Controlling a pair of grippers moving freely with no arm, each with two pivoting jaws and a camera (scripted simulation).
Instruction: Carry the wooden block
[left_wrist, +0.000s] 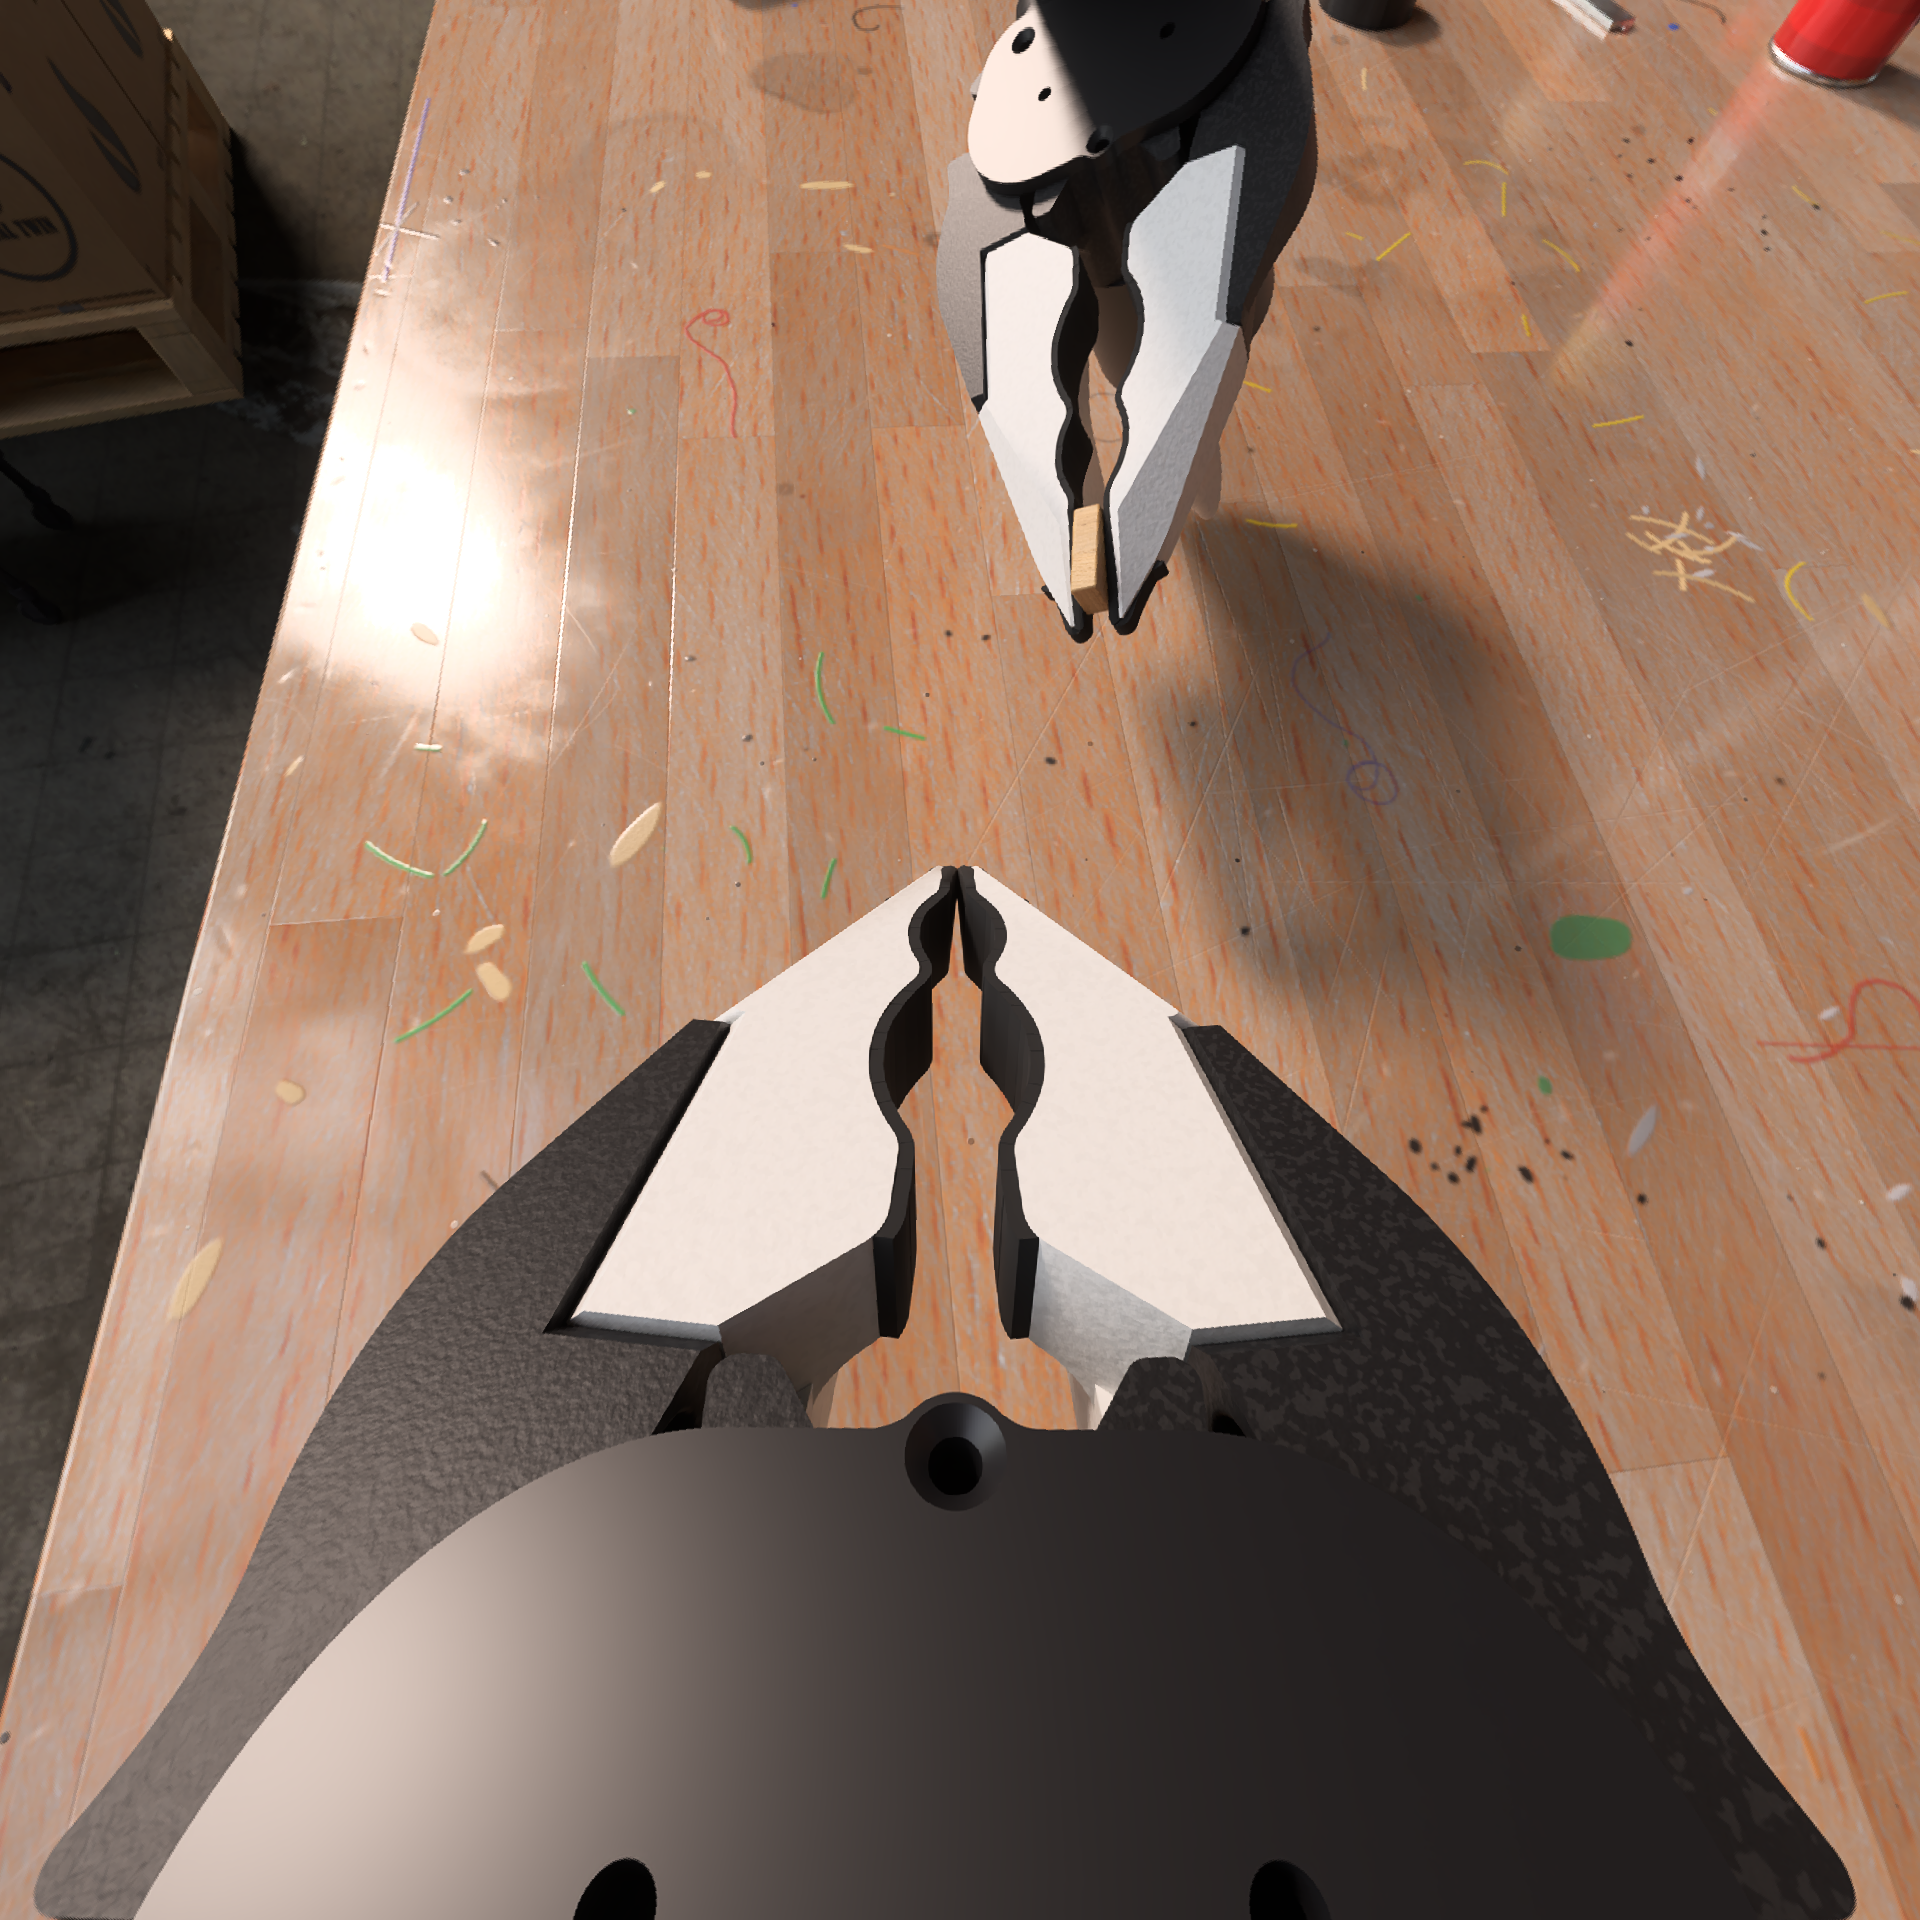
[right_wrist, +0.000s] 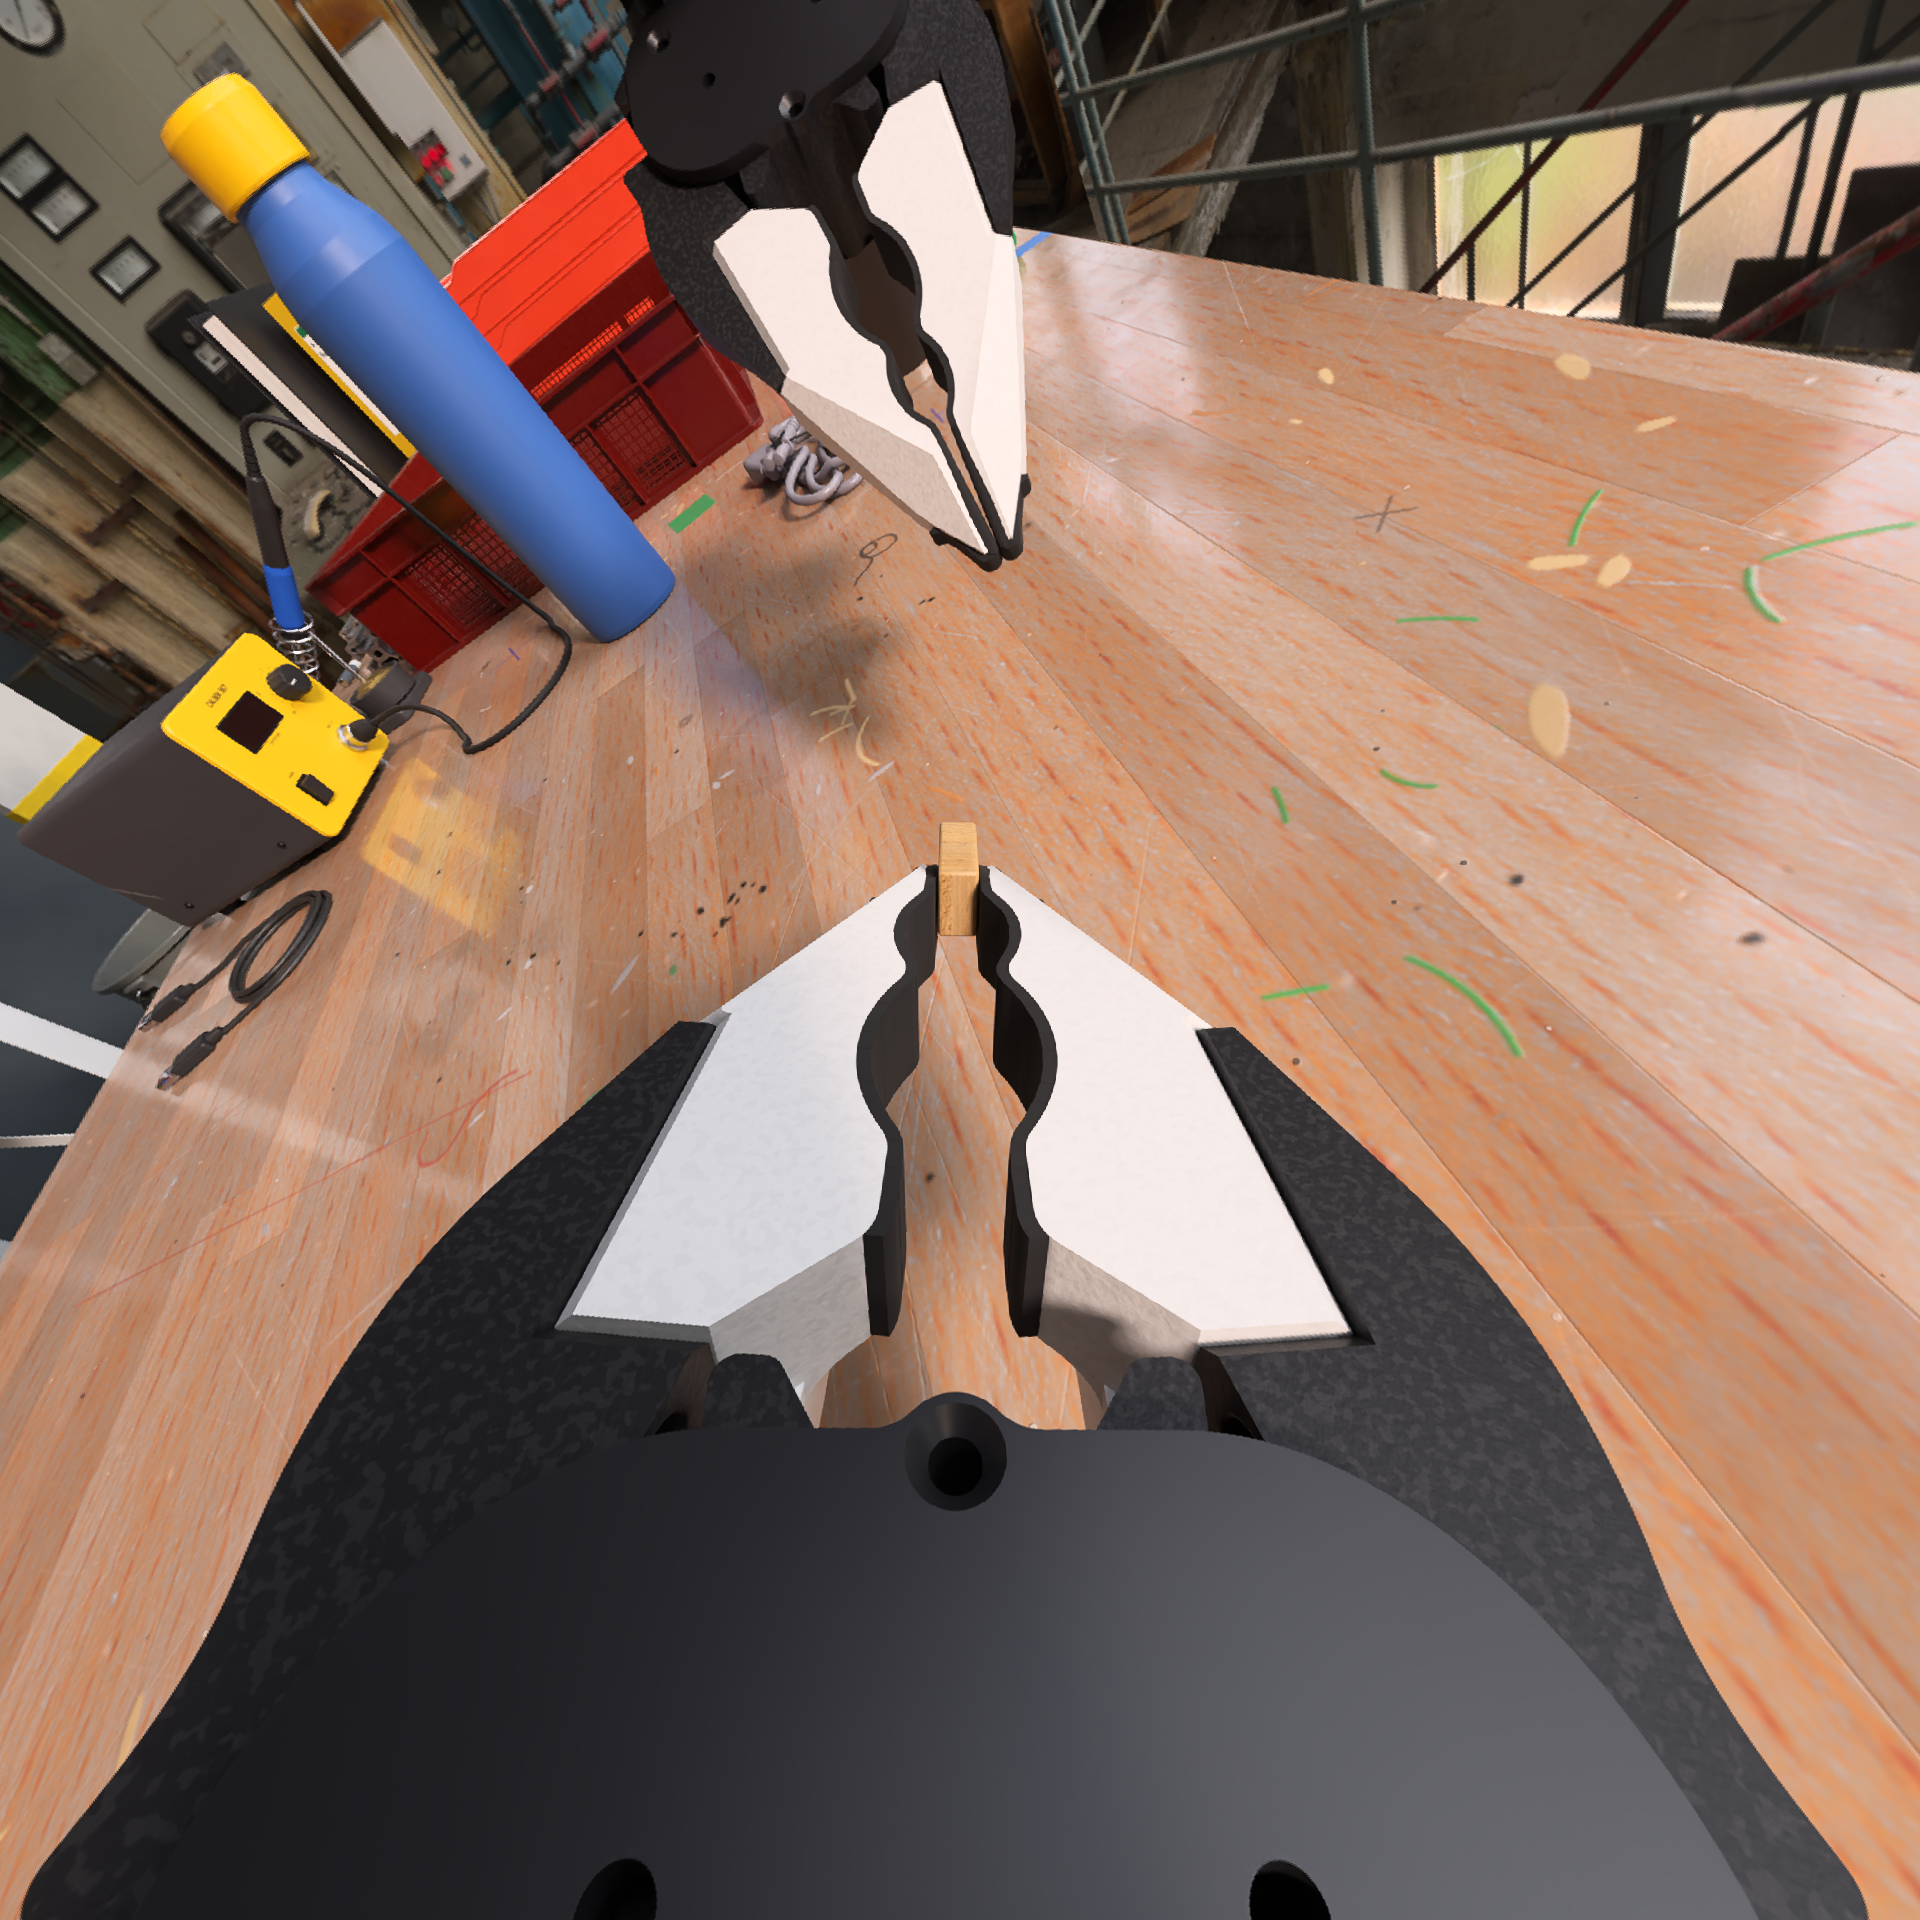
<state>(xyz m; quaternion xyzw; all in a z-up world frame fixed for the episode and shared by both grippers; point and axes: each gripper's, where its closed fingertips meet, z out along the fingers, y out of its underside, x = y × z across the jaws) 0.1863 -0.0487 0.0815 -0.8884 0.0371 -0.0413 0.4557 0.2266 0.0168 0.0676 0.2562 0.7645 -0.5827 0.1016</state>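
Observation:
The wooden block (right_wrist: 957, 878) is a small pale tan piece pinched between the tips of my right gripper (right_wrist: 957, 883), held above the wooden workbench (right_wrist: 1351, 831). In the left wrist view the same block (left_wrist: 1086, 556) shows between the right gripper's tips (left_wrist: 1099, 613), ahead and a little right. My left gripper (left_wrist: 957, 875) is shut and empty, its tips touching, above the bench. In the right wrist view the left gripper (right_wrist: 997, 551) hangs ahead, tips closed.
A blue bottle with a yellow cap (right_wrist: 416, 353), a red crate (right_wrist: 582, 395), a yellow soldering station (right_wrist: 229, 758) with cable, a coiled black cable (right_wrist: 260, 956) and grey chain links (right_wrist: 805, 468) stand at the left. A red can (left_wrist: 1844, 42) and a cardboard box (left_wrist: 94, 208) show in the left wrist view.

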